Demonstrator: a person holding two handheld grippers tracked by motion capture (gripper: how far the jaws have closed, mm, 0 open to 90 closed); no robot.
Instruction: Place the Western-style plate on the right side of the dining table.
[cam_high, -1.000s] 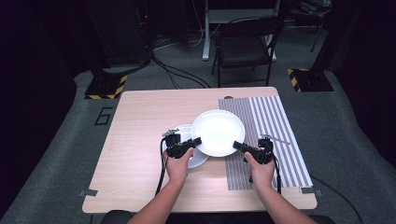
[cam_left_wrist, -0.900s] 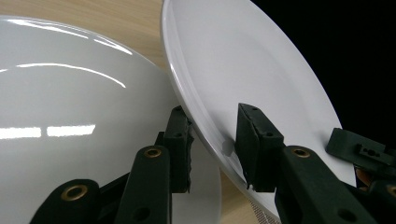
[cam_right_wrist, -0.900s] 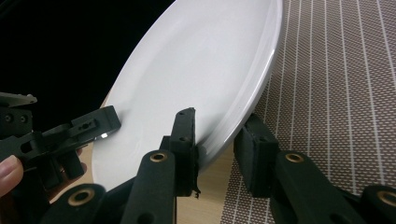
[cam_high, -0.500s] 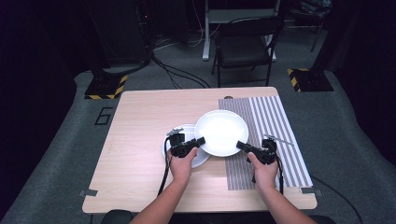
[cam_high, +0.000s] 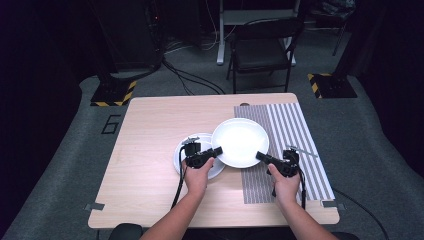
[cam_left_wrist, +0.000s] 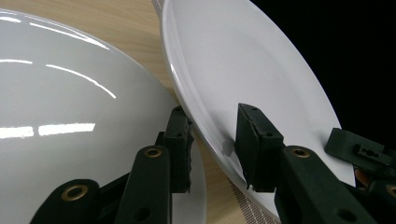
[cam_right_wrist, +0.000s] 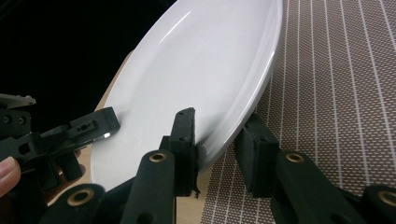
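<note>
over wooden table (cam_high: 150, 130), both grippers clench an empty large plate (cam_high: 240, 141); smaller plate (cam_high: 181, 156) empty.

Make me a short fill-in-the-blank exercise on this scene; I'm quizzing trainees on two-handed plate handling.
1. The large white plate is gripped at its rim by ____ grippers.
2. The left gripper reaches over a smaller white ____ lying on the wooden table.
3. Under the right gripper lies a brown placemat with white ____.

Missing words: two; plate; stripes
</note>
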